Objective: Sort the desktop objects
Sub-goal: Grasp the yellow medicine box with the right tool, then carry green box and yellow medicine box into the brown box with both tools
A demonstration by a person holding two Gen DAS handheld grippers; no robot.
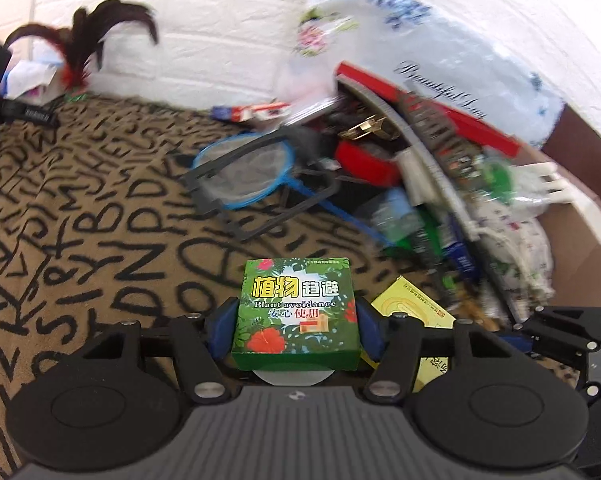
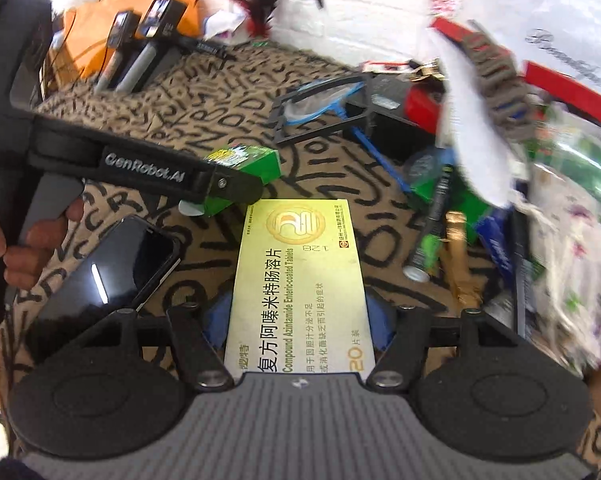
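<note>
My left gripper (image 1: pixel 296 320) is shut on a green box (image 1: pixel 296 312) printed "Plant avoidance", held above the lettered tablecloth (image 1: pixel 80 200). In the right wrist view the same green box (image 2: pixel 248 164) shows at the tip of the left gripper (image 2: pixel 236 188), at the left. My right gripper (image 2: pixel 298 324) is shut on a yellow tablet box (image 2: pixel 300 276), which lies lengthwise between its blue pads. That yellow box (image 1: pixel 408 312) also shows in the left wrist view, just right of the green box.
A heap of clutter (image 1: pixel 440 184) fills the right side: a blue-rimmed net (image 1: pixel 244 172), black frames, a red tin, pens, bags. A black phone (image 2: pixel 112 268) lies at the left of the yellow box. Dark feathers (image 1: pixel 88 40) stand at the back wall.
</note>
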